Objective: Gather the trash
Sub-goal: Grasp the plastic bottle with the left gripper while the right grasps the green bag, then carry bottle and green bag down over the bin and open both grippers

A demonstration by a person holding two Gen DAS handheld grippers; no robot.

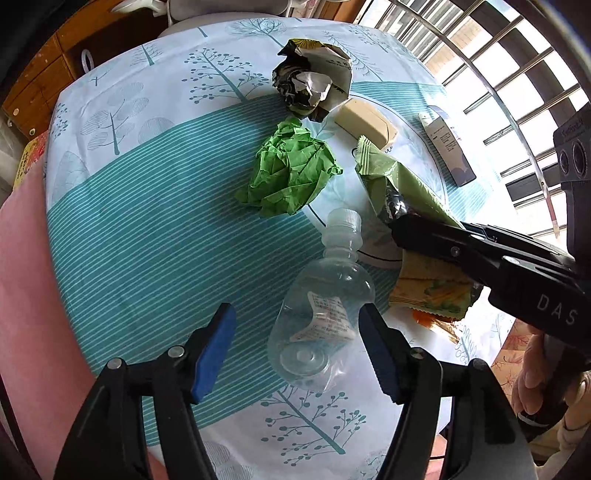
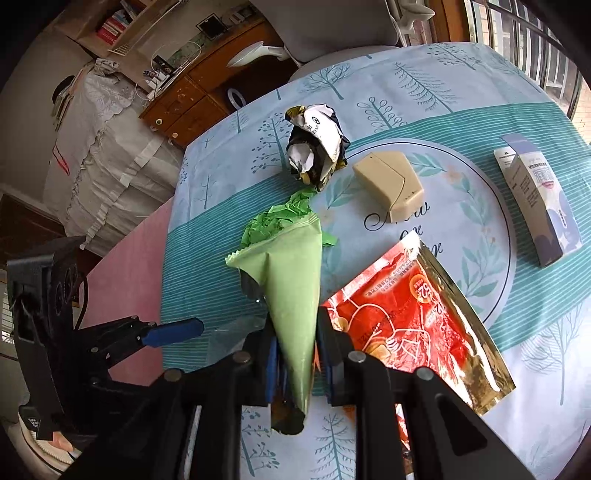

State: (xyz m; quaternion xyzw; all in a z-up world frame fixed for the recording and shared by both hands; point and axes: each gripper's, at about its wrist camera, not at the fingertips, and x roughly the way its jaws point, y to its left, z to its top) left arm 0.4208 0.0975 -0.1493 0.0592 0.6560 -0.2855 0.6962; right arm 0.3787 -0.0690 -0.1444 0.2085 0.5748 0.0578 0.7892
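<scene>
left claw (image 1: pixel 297 350): my jaws wide, empty, straddling bottle (image 1: pixel 321 314)
bottle axis: cap toward 12 o'clock
right claw (image 2: pixel 295 354): pinching green wrapper (image 2: pixel 291 295)

Home room: tree-print tablecloth (image 2: pixel 424 88), wooden drawer desk (image 2: pixel 192 99), bookshelf (image 2: pixel 122 26), barred window (image 1: pixel 498 92).

Bare striped cloth (image 1: pixel 147 236) left of the bottle (image 1: pixel 321 314); wrappers and green paper ball (image 1: pixel 290 173) crowding its right and far side.
</scene>
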